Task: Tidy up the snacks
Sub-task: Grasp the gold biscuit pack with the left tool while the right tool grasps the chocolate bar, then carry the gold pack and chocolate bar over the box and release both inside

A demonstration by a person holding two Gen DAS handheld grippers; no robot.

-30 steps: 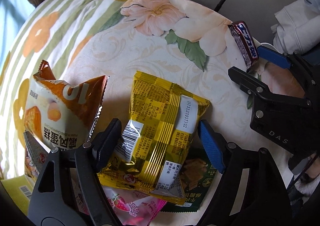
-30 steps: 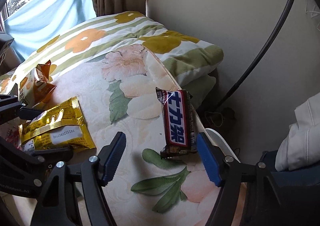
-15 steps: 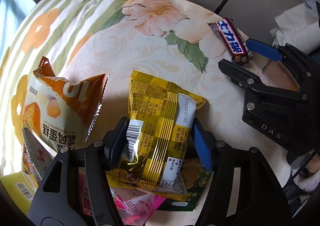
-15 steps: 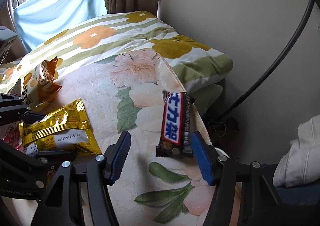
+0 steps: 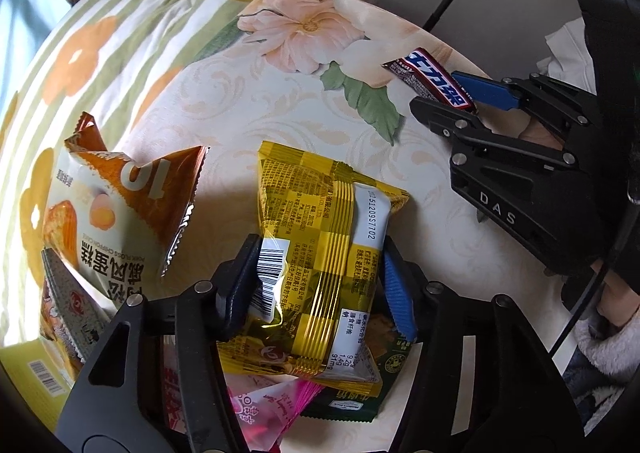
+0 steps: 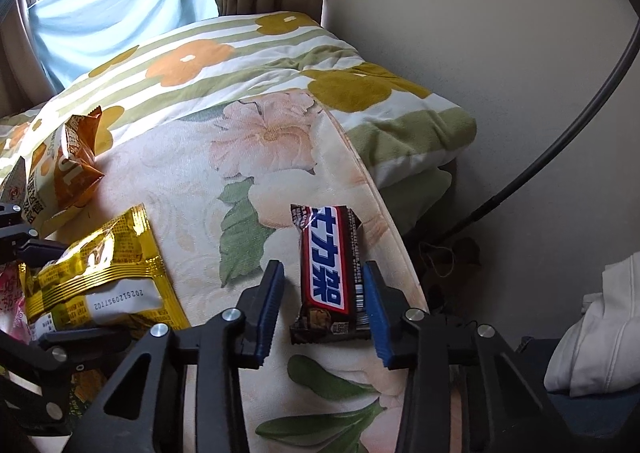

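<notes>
A floral bedsheet (image 5: pixel 248 101) fills both views, with a striped flowered quilt (image 6: pixel 248 53) bunched toward twelve o'clock. On the sheet an orange cake bag (image 5: pixel 120 213) sits at nine o'clock of the yellow snack packet (image 5: pixel 320 261). The left gripper (image 5: pixel 316 285) is closing, its pads pressing both sides of that packet, which lies atop a pink pouch (image 5: pixel 260 409) and a green packet (image 5: pixel 356 401). At two o'clock near the sheet's edge lies the chocolate bar (image 6: pixel 330 273); the right gripper (image 6: pixel 324 309) closes narrowly around it, right pad touching, left pad just beside
</notes>
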